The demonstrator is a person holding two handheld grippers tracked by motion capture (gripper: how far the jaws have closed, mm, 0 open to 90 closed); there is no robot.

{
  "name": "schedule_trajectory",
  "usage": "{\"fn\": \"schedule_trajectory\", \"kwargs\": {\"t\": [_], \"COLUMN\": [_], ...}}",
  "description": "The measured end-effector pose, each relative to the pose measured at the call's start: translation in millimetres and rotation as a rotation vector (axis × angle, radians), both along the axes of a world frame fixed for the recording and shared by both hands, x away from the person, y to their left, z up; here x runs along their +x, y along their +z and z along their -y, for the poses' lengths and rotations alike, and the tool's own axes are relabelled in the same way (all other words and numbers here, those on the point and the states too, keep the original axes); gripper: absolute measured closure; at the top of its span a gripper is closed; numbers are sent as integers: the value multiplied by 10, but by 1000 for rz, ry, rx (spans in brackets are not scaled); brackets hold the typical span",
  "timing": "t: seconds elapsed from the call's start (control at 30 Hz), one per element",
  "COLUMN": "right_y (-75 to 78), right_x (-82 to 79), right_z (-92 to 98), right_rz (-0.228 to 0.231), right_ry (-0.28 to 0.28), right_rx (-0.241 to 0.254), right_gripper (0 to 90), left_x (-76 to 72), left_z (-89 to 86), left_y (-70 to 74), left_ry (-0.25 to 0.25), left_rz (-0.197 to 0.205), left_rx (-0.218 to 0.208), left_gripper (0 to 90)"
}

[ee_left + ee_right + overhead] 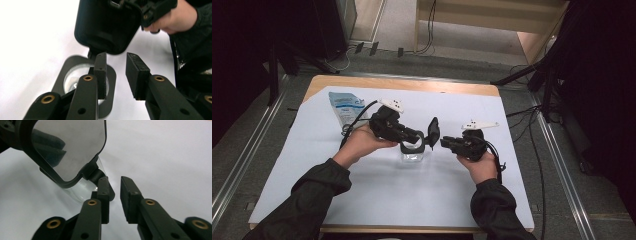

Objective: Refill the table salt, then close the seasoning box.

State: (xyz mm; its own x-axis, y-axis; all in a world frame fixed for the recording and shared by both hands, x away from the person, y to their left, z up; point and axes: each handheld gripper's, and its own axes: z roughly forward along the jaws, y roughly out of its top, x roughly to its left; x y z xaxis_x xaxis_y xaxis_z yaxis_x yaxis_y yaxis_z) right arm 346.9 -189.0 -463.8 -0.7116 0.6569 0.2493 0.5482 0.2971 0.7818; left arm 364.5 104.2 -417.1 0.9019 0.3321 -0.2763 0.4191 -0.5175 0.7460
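Thing in hand: a black folding magnifier [417, 142] with a clear round lens in a rounded square frame and a hinged black cover, at the centre of the high view on the white sheet [362, 195] that covers the table.
Where it lies: between the two grippers; the lens frame [110, 77] rests flat on the sheet, and the cover [433, 131] stands up from its right end.
Left gripper [409, 136]: jaws parted a moderate way with nothing between the pads; in the left gripper view one black pad [101, 72] hangs over the lens frame, and I cannot tell if it touches.
Right gripper [447, 142]: jaws parted a little, nothing clamped; in the right gripper view the fingertips [105, 185] sit just beside the hinge [96, 173], at the foot of the raised cover [70, 147].
Done so far: judging by how it lies, the cover is swung open and the lens is laid bare; neither gripper grips the piece, so it stands by itself.
Left to do: hard to say; perhaps swinging the cover fully out or setting the magnifier down for use.
Long axis: in the high view the opened piece runs roughly left to right, frame at the left, cover at the right.
Pointing: the lens faces up; the cover stands near upright, its glossy inner face towards the right gripper.
Elsewhere: a pale blue and white pouch [344, 106] lies in the upper left of the sheet, well apart.
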Motion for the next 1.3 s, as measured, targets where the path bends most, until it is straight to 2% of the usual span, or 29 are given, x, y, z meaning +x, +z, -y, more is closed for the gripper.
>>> {"fn": "schedule_trajectory", "kwargs": {"t": [0.07,0.1,0.2,0.3,0.4,0.47,0.53,0.6,0.7,0.77,0.93,1.13,1.3], "right_y": [-9,-15,-27,-40,-51,-56,-63,-70,-69,-71,-72,-51,-57], "right_x": [-4,-3,-6,-9,-12,-7,0,11,38,62,81,117,168], "right_z": [1,-2,-10,3,27,38,53,72,97,106,84,69,49], "right_rz": [6,2,6,15,0,-20,-40,-30,-27,-24,-17,0,-8], "right_ry": [8,10,24,37,35,31,24,20,-3,-10,-4,-1,4], "right_rx": [1,6,-5,2,8,10,-5,-20,-5,8,-13,-17,-23], "right_gripper": [698,677,658,638,611,550,548,533,523,523,526,536,542], "left_x": [-15,-22,-44,-85,-114,-139,-168,-188,-214,-220,-235,-261,-272], "left_z": [-47,-66,-138,-221,-263,-314,-366,-429,-535,-606,-763,-946,-1112], "left_y": [-6,-14,-54,-120,-151,-146,-131,-104,-70,-55,-42,-35,-35], "left_ry": [-7,-1,39,49,48,41,48,54,79,94,143,180,229], "left_rz": [-17,-26,-41,-71,-63,-69,-58,-54,-44,-37,-31,-16,-15], "left_rx": [7,13,21,-27,-7,-11,-15,-11,-26,-19,-17,7,-5], "left_gripper": [671,622,500,467,437,428,424,426,420,414,410,416,419]}}
